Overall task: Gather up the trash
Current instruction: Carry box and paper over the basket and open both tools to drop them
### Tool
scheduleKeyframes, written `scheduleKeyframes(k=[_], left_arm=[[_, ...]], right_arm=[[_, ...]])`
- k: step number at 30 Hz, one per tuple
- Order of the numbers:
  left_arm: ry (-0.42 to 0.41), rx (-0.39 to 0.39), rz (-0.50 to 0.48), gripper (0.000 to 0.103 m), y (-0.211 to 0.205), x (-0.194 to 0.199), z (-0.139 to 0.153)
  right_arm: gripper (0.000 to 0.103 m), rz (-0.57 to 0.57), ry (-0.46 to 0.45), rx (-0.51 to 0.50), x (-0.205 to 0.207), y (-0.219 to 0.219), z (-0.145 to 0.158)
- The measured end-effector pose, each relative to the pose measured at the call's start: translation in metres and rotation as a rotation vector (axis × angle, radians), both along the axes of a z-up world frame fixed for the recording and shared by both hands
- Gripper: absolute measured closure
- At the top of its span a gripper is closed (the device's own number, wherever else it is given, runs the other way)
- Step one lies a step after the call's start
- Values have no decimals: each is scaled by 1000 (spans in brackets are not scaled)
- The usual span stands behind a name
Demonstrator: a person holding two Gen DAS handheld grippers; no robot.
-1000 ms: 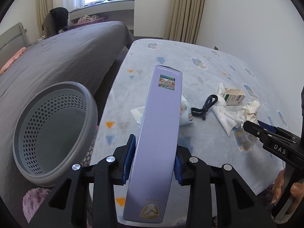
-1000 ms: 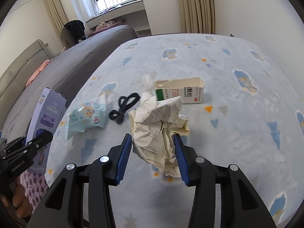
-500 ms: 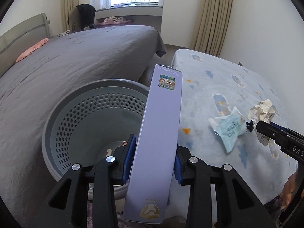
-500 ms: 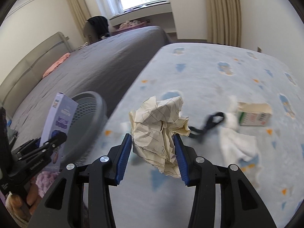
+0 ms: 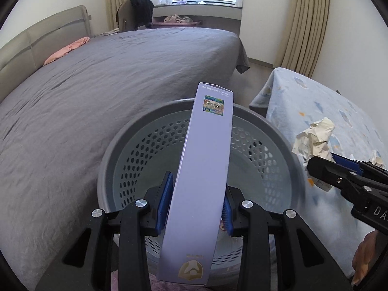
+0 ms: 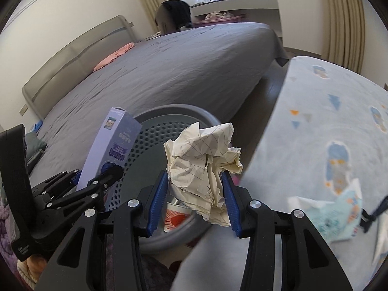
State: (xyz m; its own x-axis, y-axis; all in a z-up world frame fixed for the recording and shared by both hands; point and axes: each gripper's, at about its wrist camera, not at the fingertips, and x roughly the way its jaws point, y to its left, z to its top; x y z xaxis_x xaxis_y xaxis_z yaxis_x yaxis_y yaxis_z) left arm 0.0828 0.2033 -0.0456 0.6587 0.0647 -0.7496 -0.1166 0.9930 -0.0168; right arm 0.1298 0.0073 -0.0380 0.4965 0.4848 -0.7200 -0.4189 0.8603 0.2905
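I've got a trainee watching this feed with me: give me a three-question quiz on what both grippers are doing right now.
1. True or false: the left gripper is shut on the purple box.
2. What does the right gripper hold? A) a tissue pack B) a crumpled paper ball C) a black hair tie
3. Fill in: the purple box is held over the grey perforated ____.

Key
1. True; both blue pads press its sides.
2. B; the tissue pack lies on the patterned blanket.
3. Basket; a red and white scrap already lies inside it.
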Motion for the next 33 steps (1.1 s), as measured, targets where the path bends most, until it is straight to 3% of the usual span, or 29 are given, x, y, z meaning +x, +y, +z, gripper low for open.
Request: scheduleKeyframes(k=[7,8,10,11,16,20,33], left_arm=[[19,-12,31,66,10,5,-9],[20,-13,34,60,11,5,-10],[17,-17,46,47,15,4,-11],[11,-17,52,42,16,3,-10],[7,-17,79,41,20,2,-8],[0,-6,103,30,21,-3,-8],[11,2,127,27,18,-17,-5]], right_arm=[[59,38,17,-8,14,21,-6],[58,37,15,-10,16,22,-5],[44,32,6,-6,17,21,-5],[42,29,-4,-1,16,20,-4],[42,22,-19,-11,17,20,-3],[42,20,-13,-16,13,18,-5],[42,-14,1,-23,-8,3,-5]])
